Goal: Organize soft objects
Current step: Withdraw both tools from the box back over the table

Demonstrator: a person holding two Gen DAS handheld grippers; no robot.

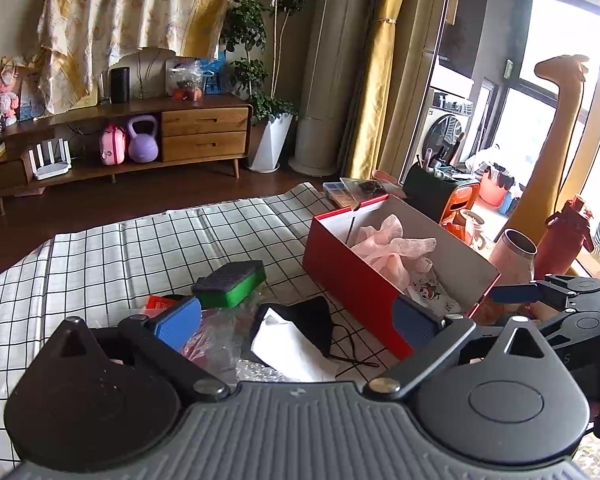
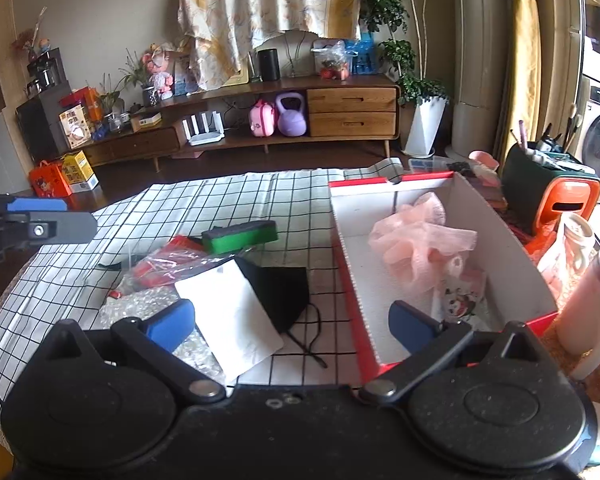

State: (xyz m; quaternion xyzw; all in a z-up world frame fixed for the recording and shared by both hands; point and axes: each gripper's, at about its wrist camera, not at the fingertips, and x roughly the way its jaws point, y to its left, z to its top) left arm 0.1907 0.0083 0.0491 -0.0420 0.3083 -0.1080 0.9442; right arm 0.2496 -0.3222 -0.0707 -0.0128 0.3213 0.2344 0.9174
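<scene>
Left tongs: released, empty
Right tongs: released, empty
Pink mesh cloth: inside red box; printed item beneath half hidden
Black mask: on bench, 9 o'clock of box; partly under white paper
Green sponge: 11 o'clock of mask

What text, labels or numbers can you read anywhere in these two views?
None can be read for certain.
Yellow carton on the floor: print too small.
Orange gift box: picture only, no legible words.
Standing box by the cabinet: large characters, blurred.
Cartoon-print cloth in the red box: picture, no words.
</scene>
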